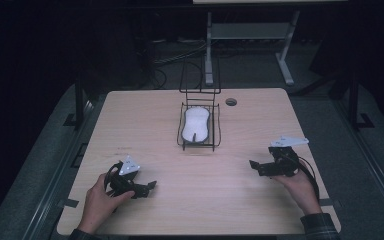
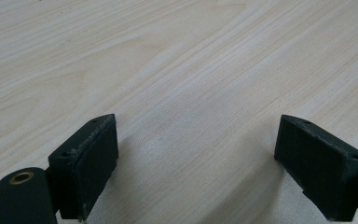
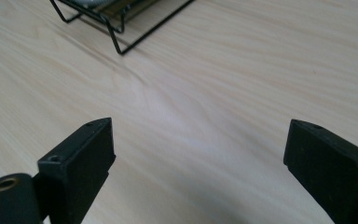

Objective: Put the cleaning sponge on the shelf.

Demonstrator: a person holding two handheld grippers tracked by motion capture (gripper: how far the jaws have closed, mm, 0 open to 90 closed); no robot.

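Note:
A black wire basket (image 1: pixel 181 131) stands at the table's middle back, holding a white oblong object (image 1: pixel 196 124) with a dark slit at its near end. An upright wire frame rises behind it. My left gripper (image 1: pixel 152 185) rests on the table at the front left, held by a hand, jaws wide apart with only bare wood between them (image 2: pixel 196 140). My right gripper (image 1: pixel 253 165) sits at the front right, also open and empty (image 3: pixel 198 154). In the right gripper view a corner of the wire basket (image 3: pixel 121 28) shows at the top.
The light wooden table (image 1: pixel 240 200) has a round cable hole (image 1: pixel 231 102) at the back right. Beyond it a white desk frame (image 1: pixel 285 55) and cables stand on the dark floor. Dark rails run along both sides of the table.

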